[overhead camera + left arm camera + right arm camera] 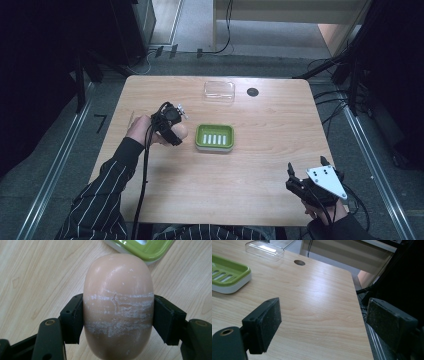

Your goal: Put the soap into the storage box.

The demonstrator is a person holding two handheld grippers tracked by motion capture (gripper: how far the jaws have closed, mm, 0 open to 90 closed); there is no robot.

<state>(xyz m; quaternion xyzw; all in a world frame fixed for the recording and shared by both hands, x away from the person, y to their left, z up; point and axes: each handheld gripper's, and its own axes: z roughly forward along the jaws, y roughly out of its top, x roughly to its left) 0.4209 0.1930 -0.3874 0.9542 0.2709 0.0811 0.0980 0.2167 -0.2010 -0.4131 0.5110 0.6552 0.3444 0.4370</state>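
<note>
A peach-coloured oval bar of soap (118, 307) sits between the pads of my left gripper (117, 320), which is shut on it; white scuff lines cross its middle. In the high view that left gripper (176, 131) holds the soap (181, 131) above the table, just left of the green soap dish (214, 136). A corner of the green soap dish (142, 248) lies just beyond the soap. My right gripper (306, 172) rests at the table's near right corner, open, nothing between its pads. In its own view the right gripper (324, 322) looks along the table past the soap dish (227, 277).
A clear plastic lid (219, 92) lies at the far side of the wooden table (260, 165), beside a round cable hole (252, 92). The lid (265, 249) and hole (299, 262) also lie far off in the right gripper view. Cables run across the floor around the table.
</note>
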